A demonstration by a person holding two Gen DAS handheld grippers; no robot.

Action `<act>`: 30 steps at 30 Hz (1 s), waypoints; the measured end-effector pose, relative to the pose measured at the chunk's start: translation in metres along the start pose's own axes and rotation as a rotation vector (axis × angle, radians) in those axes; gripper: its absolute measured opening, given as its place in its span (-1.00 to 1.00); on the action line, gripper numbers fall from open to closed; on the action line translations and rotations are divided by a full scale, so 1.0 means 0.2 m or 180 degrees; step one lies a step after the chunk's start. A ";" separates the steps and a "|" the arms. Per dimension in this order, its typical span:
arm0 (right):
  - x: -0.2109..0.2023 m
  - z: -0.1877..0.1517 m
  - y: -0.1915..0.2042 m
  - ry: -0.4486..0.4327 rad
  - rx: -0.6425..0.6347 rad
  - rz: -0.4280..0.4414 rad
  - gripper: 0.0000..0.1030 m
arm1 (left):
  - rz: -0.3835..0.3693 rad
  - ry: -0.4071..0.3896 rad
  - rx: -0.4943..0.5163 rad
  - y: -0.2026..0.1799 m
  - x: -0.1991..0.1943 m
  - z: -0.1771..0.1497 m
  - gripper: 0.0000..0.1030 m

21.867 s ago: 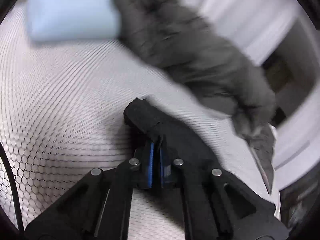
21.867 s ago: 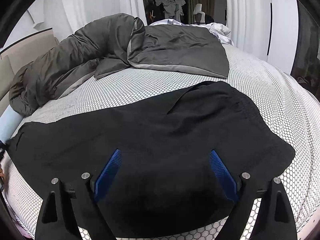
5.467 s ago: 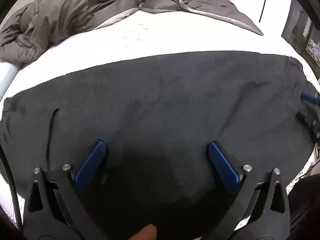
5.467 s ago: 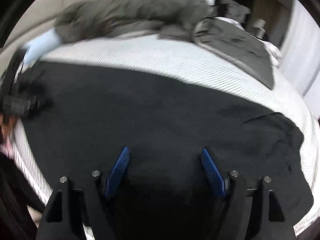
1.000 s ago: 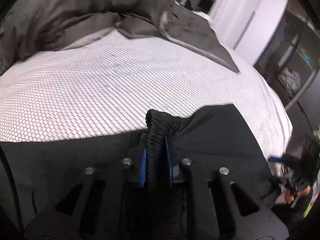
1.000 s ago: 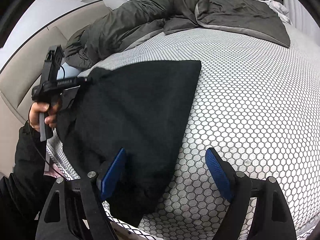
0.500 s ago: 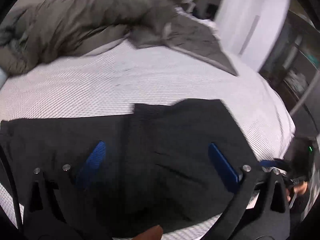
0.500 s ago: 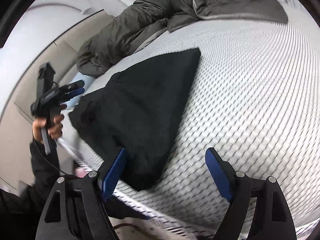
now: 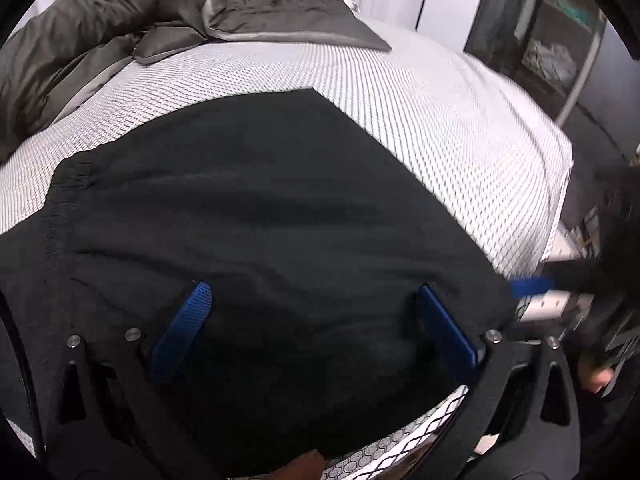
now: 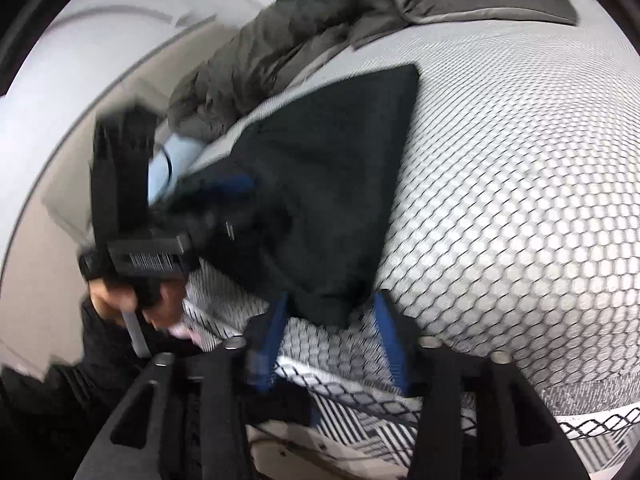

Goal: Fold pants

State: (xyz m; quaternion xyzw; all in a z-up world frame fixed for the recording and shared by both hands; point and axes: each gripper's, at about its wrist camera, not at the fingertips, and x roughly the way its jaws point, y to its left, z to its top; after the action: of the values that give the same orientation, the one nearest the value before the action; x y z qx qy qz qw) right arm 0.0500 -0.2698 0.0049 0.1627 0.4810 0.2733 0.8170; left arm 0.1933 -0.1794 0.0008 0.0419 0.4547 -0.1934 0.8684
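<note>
The black pants (image 9: 260, 208) lie folded over on the white honeycomb mattress (image 9: 440, 112). My left gripper (image 9: 312, 296) hangs over their near part, open wide, with only flat cloth under it. One of the right gripper's blue pads (image 9: 530, 284) shows blurred at the pants' right corner. In the right wrist view the pants (image 10: 340, 184) narrow to a near corner at the bed edge. That corner sits between the jaws of my right gripper (image 10: 332, 314), which are closing; the pads do not visibly press on it. The left gripper's pads (image 10: 236, 182) blur at the pants' left side.
A rumpled grey duvet (image 9: 100, 32) fills the far side of the bed. A light blue pillow (image 10: 168, 164) lies by the headboard. A hand (image 10: 116, 300) holds the left tool. Dark shelving (image 9: 540, 20) stands past the bed's right edge. Bare mattress (image 10: 520, 200) spreads right of the pants.
My left gripper let go of the bunched pants fold, opened wide and pulled back over the cloth. The right gripper moved to the pants' near corner and its jaws narrowed around it.
</note>
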 end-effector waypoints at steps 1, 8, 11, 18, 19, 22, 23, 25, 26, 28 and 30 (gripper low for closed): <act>-0.01 0.01 -0.02 -0.0063 0.0086 0.0052 -0.03 | 0.0025 0.0022 0.0023 -0.01 0.02 -0.03 0.98; 0.07 0.01 -0.14 0.0072 0.0580 0.0297 -0.80 | 0.0011 0.0001 -0.0053 -0.03 0.10 -0.10 0.98; 0.02 -0.03 -0.10 0.0033 0.0424 0.0299 -0.82 | -0.0014 -0.0009 -0.0071 -0.01 0.12 -0.10 0.98; -0.04 -0.06 -0.07 -0.0014 0.0371 0.0219 -0.47 | -0.0347 -0.0160 0.0041 -0.05 0.03 -0.10 0.98; -0.09 -0.05 -0.08 -0.0160 0.0415 0.0214 -0.39 | -0.0393 -0.0185 0.0087 -0.08 0.02 -0.11 0.98; -0.14 0.00 -0.11 -0.0424 0.0491 0.0132 -0.28 | -0.0250 -0.0197 0.0307 -0.18 0.04 -0.15 0.98; -0.14 0.02 -0.11 -0.0449 0.0484 0.0066 -0.18 | -0.0196 -0.0168 0.0321 -0.19 0.06 -0.16 0.98; -0.11 0.07 -0.09 -0.0401 0.0404 -0.0018 -0.08 | -0.0130 -0.0220 0.0291 -0.20 0.08 -0.20 0.98; -0.08 0.10 -0.09 -0.0359 0.0357 -0.0030 -0.06 | -0.0104 -0.0250 0.0315 -0.22 0.08 -0.21 0.98; 0.00 0.15 -0.06 -0.0245 0.0241 -0.0130 -0.05 | -0.0064 -0.0265 0.0367 -0.23 0.08 -0.24 0.98; 0.13 0.22 -0.02 -0.0051 0.0035 -0.0325 -0.05 | -0.0060 -0.0269 0.0409 -0.23 0.08 -0.27 0.98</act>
State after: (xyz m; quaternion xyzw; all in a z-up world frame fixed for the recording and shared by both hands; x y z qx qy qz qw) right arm 0.0998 -0.2584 0.0058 0.1446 0.4836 0.2273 0.8328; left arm 0.1420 -0.2138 -0.0380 0.0850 0.4046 -0.2319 0.8805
